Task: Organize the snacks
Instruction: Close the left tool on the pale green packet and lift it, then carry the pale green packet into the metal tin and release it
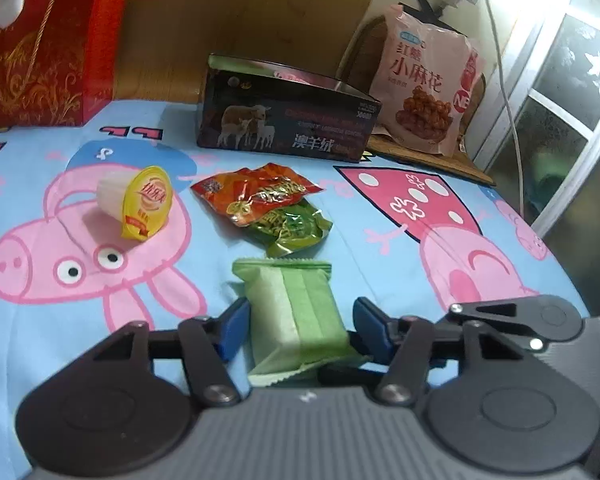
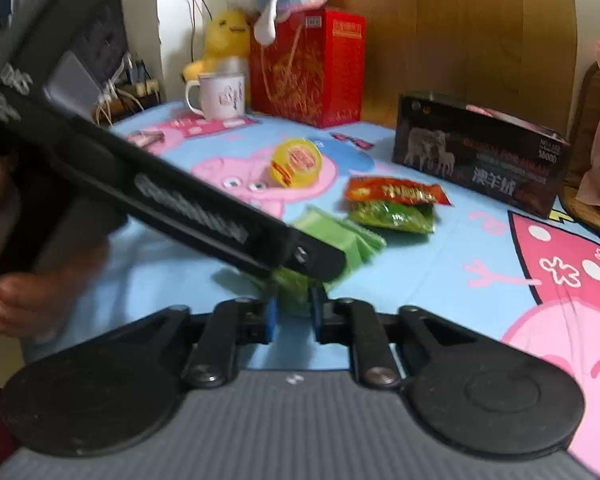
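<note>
A cartoon-pig sheet (image 1: 300, 208) is spread before a wooden headboard (image 1: 260, 8); the pale green packet (image 1: 296, 320) is flanked by the left gripper (image 1: 300, 320), ungripped, and clamped by the right gripper (image 2: 293, 316)

A pale green wafer packet (image 1: 296, 316) lies flat; beyond it a red sachet (image 1: 256, 192) overlaps a green one (image 1: 296, 232) — jelly cup (image 1: 140, 204) tipped sideways, apparently sealed.
</note>
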`<state>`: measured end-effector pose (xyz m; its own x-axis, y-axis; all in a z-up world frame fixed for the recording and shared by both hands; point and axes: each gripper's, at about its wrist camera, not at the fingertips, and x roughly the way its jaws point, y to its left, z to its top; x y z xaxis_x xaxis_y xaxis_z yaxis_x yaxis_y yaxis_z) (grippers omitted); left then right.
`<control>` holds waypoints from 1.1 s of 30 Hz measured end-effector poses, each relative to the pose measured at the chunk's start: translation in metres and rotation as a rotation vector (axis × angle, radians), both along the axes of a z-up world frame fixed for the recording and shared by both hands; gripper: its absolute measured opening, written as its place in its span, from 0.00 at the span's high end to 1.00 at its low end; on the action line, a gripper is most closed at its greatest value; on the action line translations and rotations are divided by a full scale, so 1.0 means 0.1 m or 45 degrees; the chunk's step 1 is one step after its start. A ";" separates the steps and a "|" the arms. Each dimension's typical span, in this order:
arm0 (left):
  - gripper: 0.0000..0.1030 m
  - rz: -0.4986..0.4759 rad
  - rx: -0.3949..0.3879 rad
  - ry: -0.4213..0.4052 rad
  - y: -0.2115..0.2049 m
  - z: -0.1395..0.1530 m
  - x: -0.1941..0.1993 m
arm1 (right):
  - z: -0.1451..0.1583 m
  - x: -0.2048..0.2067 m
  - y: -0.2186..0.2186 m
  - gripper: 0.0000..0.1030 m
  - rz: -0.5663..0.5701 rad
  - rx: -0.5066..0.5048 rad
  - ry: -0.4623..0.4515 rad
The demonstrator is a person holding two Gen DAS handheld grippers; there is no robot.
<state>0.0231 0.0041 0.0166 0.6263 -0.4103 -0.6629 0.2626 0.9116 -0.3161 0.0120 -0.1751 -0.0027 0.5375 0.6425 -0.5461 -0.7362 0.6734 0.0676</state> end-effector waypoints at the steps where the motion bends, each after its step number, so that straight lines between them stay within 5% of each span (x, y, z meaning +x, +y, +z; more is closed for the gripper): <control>1: 0.51 0.005 -0.023 0.007 0.03 0.02 0.00 | 0.03 -0.01 -0.01 0.82 0.001 0.011 -0.003; 8: 0.51 0.029 -0.118 -0.077 0.18 0.35 0.04 | 0.30 0.00 -0.03 0.82 0.001 0.127 -0.104; 19: 0.52 0.071 -0.057 -0.365 0.02 0.98 1.17 | 0.69 0.99 0.16 0.82 -0.167 0.153 -0.400; 22: 0.46 0.133 -0.050 -0.366 -0.03 0.92 1.66 | 0.66 1.48 0.22 0.82 -0.225 0.156 -0.348; 24: 0.32 0.170 -0.023 -0.349 -0.07 0.81 1.94 | 0.57 1.80 0.29 0.79 -0.281 0.142 -0.313; 27: 0.33 0.188 0.085 -0.254 -0.13 0.63 2.21 | 0.48 2.07 0.34 0.78 -0.388 0.085 -0.244; 33: 0.31 0.229 -0.047 -0.312 0.39 0.73 1.77 | 0.48 1.70 0.01 0.58 -0.399 0.241 -0.229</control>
